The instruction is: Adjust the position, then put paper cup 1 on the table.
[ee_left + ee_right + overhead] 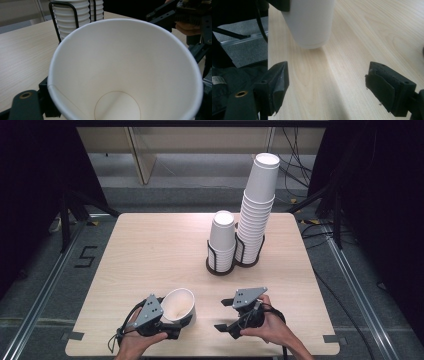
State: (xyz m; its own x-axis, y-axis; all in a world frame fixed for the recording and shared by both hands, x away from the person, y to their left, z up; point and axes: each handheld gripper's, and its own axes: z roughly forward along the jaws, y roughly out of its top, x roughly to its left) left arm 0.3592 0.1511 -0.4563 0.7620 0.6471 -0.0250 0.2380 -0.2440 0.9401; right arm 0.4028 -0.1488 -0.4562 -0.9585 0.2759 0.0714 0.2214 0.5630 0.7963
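Near the front edge of the table [150,245], the left gripper [172,327] is clamped on a white paper cup [178,306], which tilts with its open mouth facing up and toward the person. Just to its right, the right gripper [225,315] has its jaws spread wide with nothing between them. Farther back, two cup stacks [255,210] stand in wire holders [220,265].
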